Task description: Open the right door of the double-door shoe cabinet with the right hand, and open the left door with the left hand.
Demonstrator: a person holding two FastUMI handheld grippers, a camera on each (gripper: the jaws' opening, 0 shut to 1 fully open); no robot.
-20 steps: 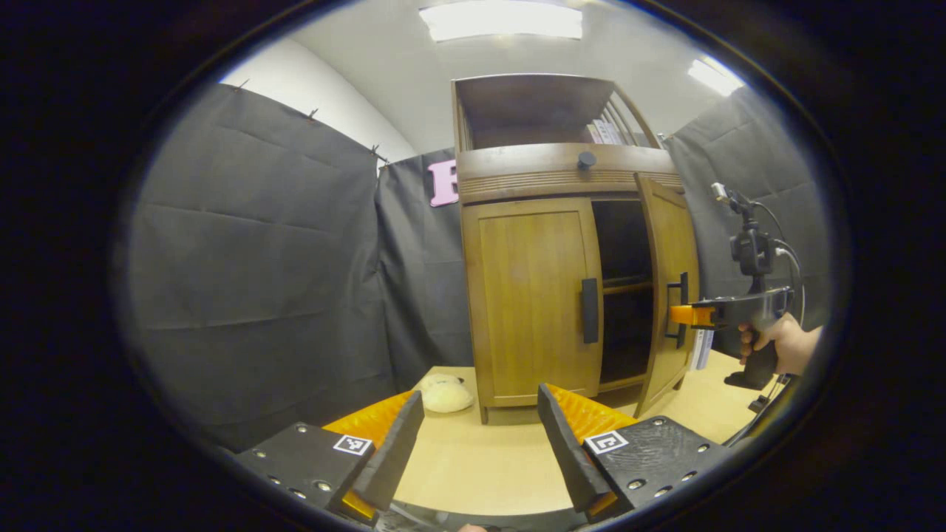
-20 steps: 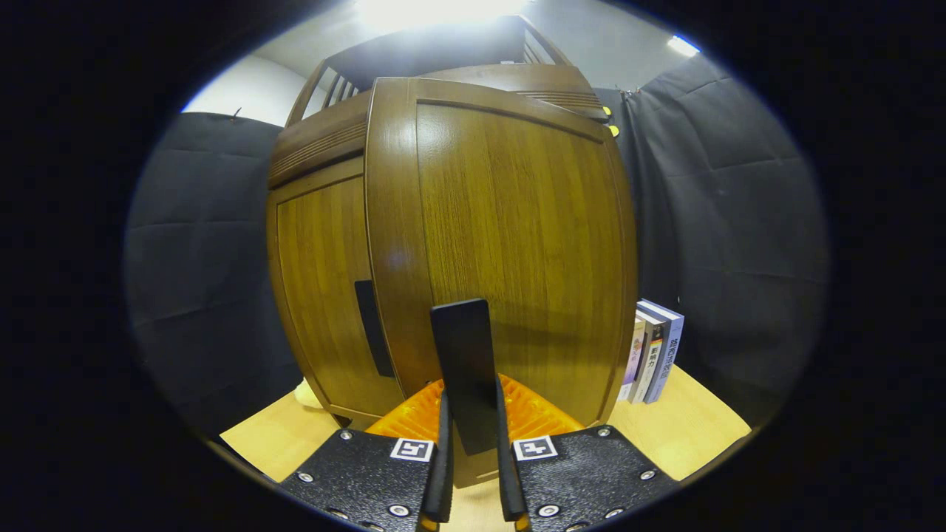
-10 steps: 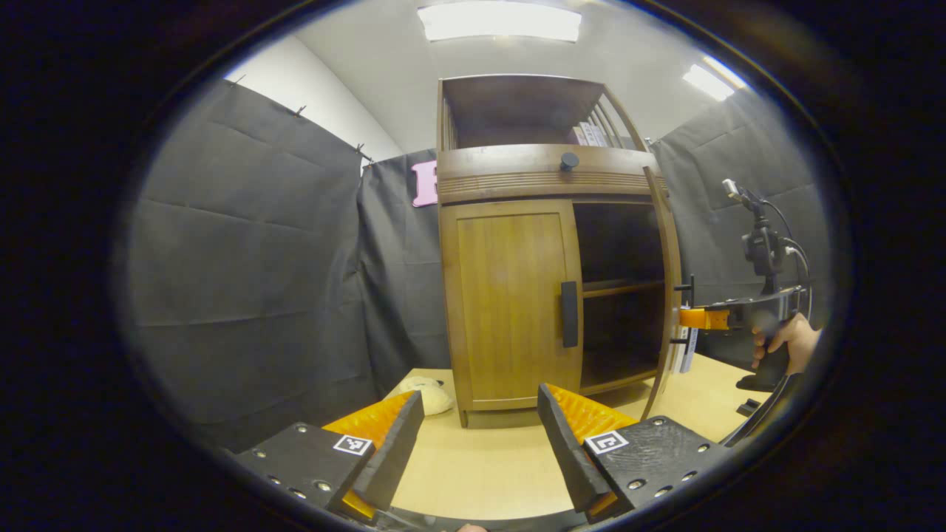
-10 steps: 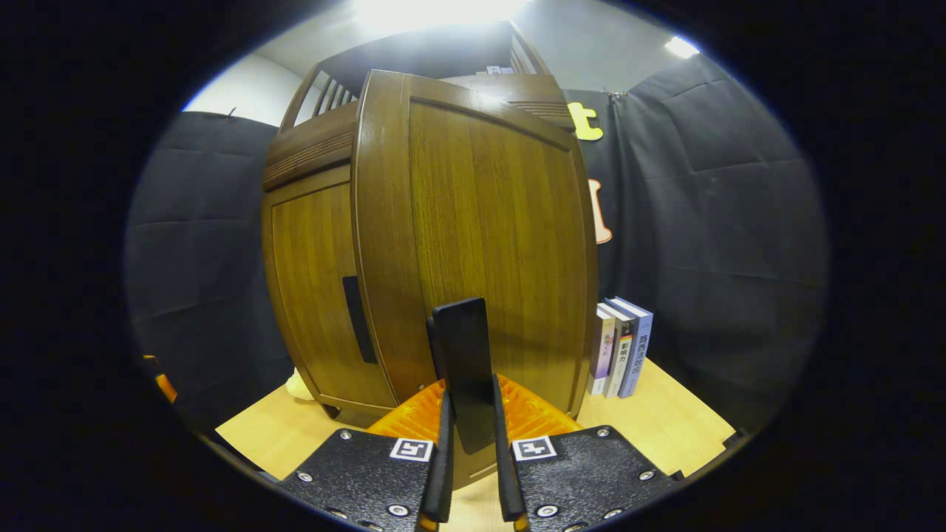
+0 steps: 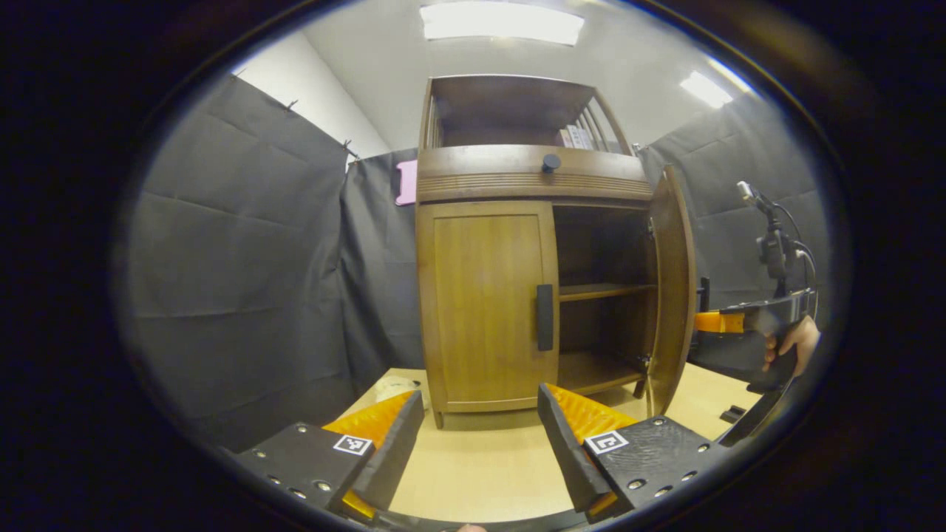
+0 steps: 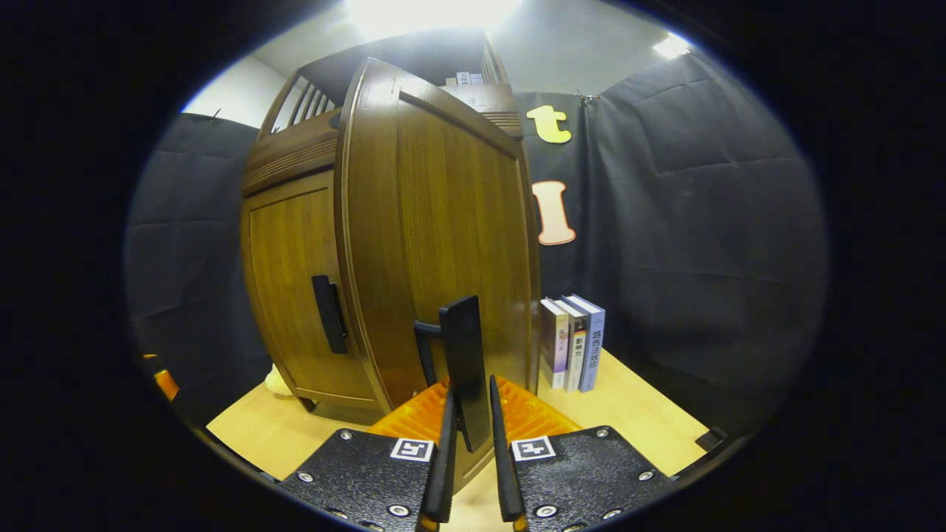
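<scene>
A brown wooden shoe cabinet (image 5: 532, 177) stands on a light wooden table. Its right door (image 5: 671, 288) is swung wide, baring two inner shelves (image 5: 602, 292). The left door (image 5: 488, 303) is closed, its dark bar handle (image 5: 545, 318) untouched. My left gripper (image 5: 480, 443) is open, low over the table a short way in front of that door. In the right gripper view the right door (image 6: 443, 236) looms close, and my right gripper (image 6: 471, 414) is shut on its dark handle (image 6: 464, 362). The left gripper view also shows the right gripper (image 5: 728, 322) with a hand (image 5: 794, 340) behind the open door.
Several books (image 6: 573, 343) stand upright on the table (image 6: 643, 406) to the right of the cabinet. A pale soft object (image 5: 395, 386) lies by the cabinet's left foot. Black cloth walls close in the booth on all sides. A knob (image 5: 550, 162) sits on the drawer band above the doors.
The right door has swung further open under my right gripper's pull, showing more of the shelves. My left gripper has drifted so the cabinet sits more central; it stays open.
</scene>
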